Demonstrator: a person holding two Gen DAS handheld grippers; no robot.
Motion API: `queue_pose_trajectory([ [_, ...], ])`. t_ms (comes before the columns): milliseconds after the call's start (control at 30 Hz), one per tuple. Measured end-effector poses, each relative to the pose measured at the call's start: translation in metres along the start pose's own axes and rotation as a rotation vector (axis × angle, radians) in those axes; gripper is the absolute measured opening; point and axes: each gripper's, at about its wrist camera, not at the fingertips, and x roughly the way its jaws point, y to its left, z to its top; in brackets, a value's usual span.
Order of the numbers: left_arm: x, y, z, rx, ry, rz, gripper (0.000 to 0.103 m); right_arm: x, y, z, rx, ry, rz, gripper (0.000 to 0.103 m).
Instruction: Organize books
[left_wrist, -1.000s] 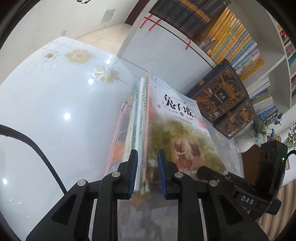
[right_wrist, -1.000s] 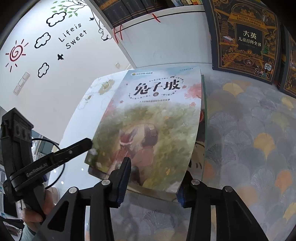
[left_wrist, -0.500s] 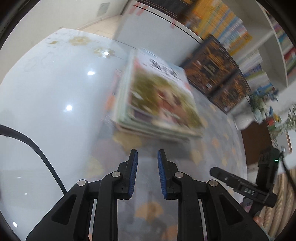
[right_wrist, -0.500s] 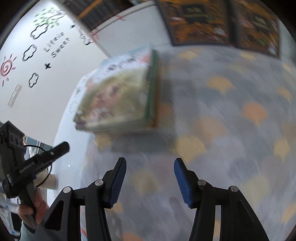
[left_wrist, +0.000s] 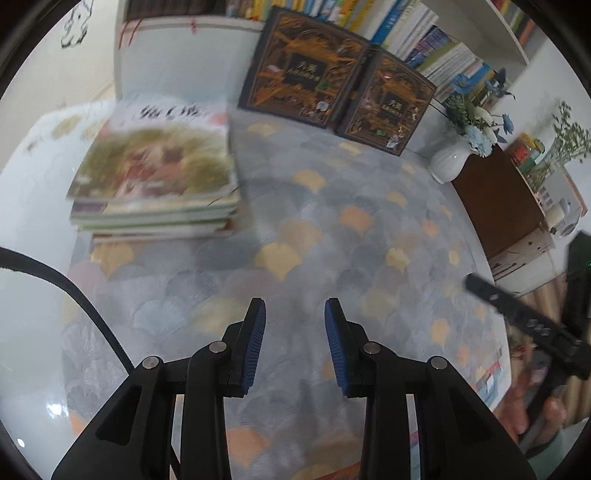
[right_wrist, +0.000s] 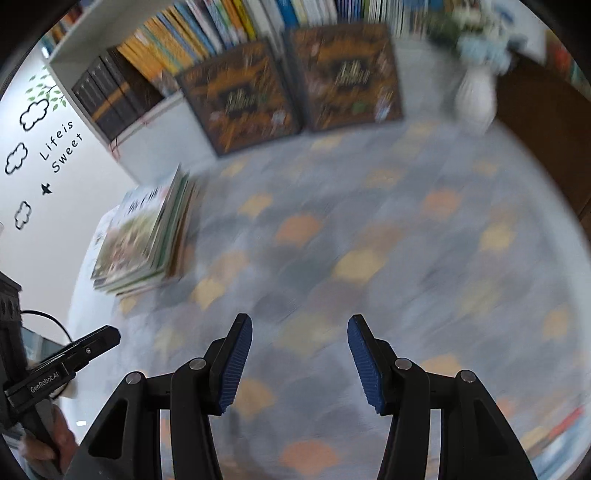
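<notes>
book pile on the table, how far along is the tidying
Done, it seems: the book pile lies stacked flat on the patterned tablecloth, the illustrated cover on top. In hand: nothing; the left gripper and right gripper are both empty, jaws opening, clear of the pile. Left: possibly the two dark ornate books leaning against the bookshelf; no other loose books show.

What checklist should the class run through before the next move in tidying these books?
1. Left claw empty, opening: ok.
2. Right claw empty, opening: ok.
3. Stack of books lies flat on the patterned tablecloth: ok.
4. Stack edges flush: cannot tell, the picture is blurred.
5. Both claws clear of the stack: ok.
6. Two dark boxed sets upright against the bookshelf: ok.
</notes>
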Motion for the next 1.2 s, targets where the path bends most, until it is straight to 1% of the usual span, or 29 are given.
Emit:
queue_pose_trajectory([
  [100, -0.002, -0.017, -0.002, -0.025, -0.014, 0.009, 0.033, -0.03, -0.008, 0.012, -0.038, -0.066, -0.046, 0.058],
  [167, 0.0, -0.033, -0.005, -0.042, -0.022, 0.011, 0.034, -0.043, -0.013, 0.016, -0.057, -0.092, -0.041, 0.059],
  [200, 0.0, -0.04, -0.006, -0.044, -0.026, 0.014, 0.034, -0.051, -0.016, 0.019, -0.077, -0.103, -0.038, 0.063],
  [267, 0.0, -0.055, -0.009, -0.044, -0.035, 0.015, 0.042, -0.06, -0.018, 0.022, -0.117, -0.122, -0.05, 0.069],
  [300, 0.0, -0.064, -0.01, -0.04, -0.037, 0.012, 0.044, -0.064, -0.019, 0.024, -0.135, -0.133, -0.054, 0.07],
  [367, 0.0, -0.079, -0.014, -0.031, -0.027, -0.015, 0.054, -0.07, -0.02, 0.024, -0.161, -0.15, -0.052, 0.07],
  [433, 0.0, -0.096, -0.018, -0.021, -0.024, -0.035, 0.055, -0.075, -0.024, 0.025, -0.179, -0.159, -0.04, 0.07],
  [533, 0.002, -0.111, -0.022, -0.013, -0.032, -0.012, 0.055, -0.076, -0.03, 0.028, -0.191, -0.155, -0.015, 0.07],
  [600, 0.003, -0.118, -0.025, -0.028, -0.033, -0.007, 0.056, -0.077, -0.035, 0.029, -0.202, -0.156, -0.006, 0.07],
  [700, 0.003, -0.123, -0.027, -0.044, -0.042, 0.007, 0.057, -0.08, -0.042, 0.029, -0.203, -0.158, 0.002, 0.07],
  [733, 0.003, -0.125, -0.028, -0.052, -0.049, 0.015, 0.06, -0.081, -0.045, 0.029, -0.2, -0.158, 0.01, 0.07],
  [767, 0.002, -0.126, -0.029, -0.058, -0.055, 0.019, 0.061, -0.082, -0.047, 0.028, -0.197, -0.157, 0.015, 0.07],
  [900, 0.0, -0.135, -0.032, -0.049, -0.073, 0.019, 0.061, -0.082, -0.054, 0.023, -0.197, -0.147, 0.025, 0.071],
  [1033, 0.001, -0.144, -0.035, -0.038, -0.094, 0.054, 0.061, -0.08, -0.062, 0.016, -0.199, -0.128, 0.03, 0.071],
  [1200, 0.005, -0.148, -0.039, -0.05, -0.094, 0.087, 0.061, -0.08, -0.07, 0.01, -0.2, -0.125, 0.036, 0.071],
])
